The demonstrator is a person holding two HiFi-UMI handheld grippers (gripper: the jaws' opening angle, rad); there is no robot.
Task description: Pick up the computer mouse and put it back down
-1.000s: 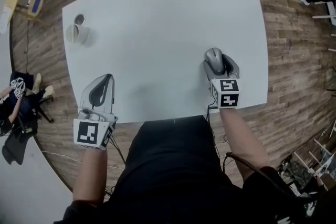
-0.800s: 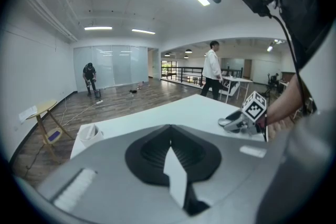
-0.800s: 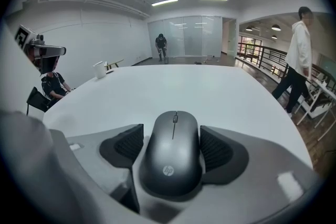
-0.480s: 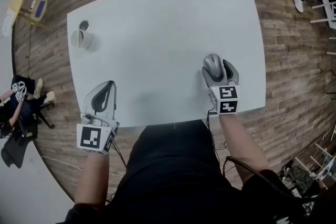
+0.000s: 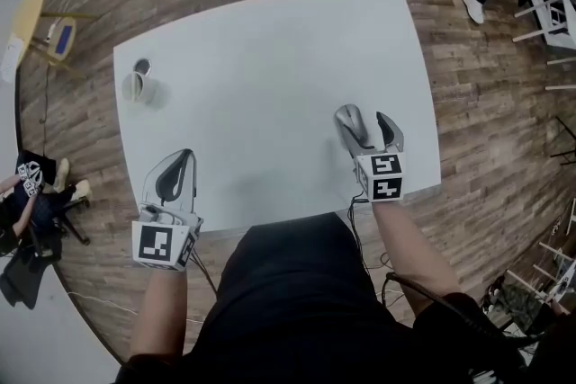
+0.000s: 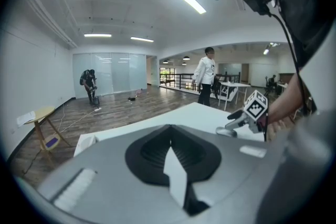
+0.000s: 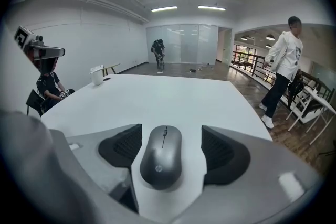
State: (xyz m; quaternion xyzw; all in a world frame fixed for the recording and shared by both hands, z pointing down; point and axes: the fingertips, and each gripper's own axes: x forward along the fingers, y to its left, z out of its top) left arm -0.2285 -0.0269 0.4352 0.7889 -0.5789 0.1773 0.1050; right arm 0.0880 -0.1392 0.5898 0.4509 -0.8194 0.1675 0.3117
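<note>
On the bench (image 5: 270, 58): mouse (image 7: 161, 157) rests free.
Right tool (image 7: 171, 139): just opened around it (release apparently done).
Left tool (image 6: 170, 152): pressed together.

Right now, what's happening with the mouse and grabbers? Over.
Right gripper open, jaws just opened, clear of the mouse. Mouse flat on the table between them. Left gripper shut, empty. Cup far off, nothing in the way.

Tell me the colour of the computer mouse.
The computer mouse is dark grey; the right gripper view shows it best.
</note>
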